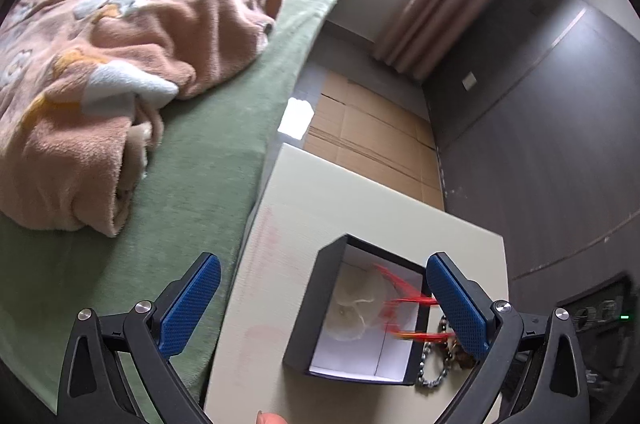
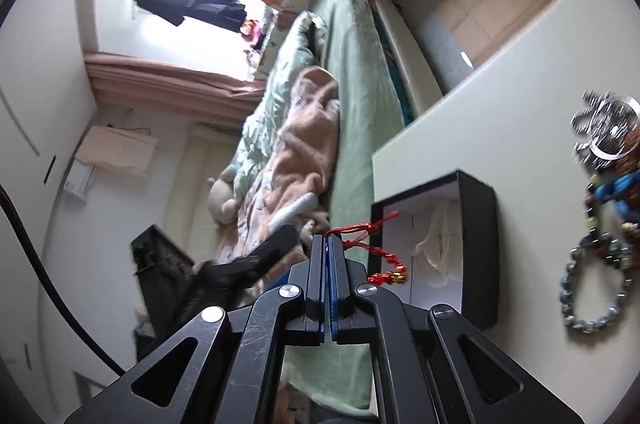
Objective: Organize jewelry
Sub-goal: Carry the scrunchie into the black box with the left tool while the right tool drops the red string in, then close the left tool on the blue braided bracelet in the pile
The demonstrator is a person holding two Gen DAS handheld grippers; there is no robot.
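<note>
Red cord bracelet (image 2: 370,244) pinched in right tongs (image 2: 330,244); left tongs (image 1: 324,308) gape over box (image 1: 360,324).

box (image 1: 356,312) on table (image 1: 304,192), beside bed (image 1: 224,112)

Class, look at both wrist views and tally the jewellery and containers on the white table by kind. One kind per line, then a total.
Red braided cord bracelet with gold bead, pinched in the right gripper: 1
Silver chain-link bracelet: 1
Other jewellery in the blurred heap: cannot count
Black open box with white lining: 1
Sheer white pouch in the box: 1
Total clearly countable: 4
</note>
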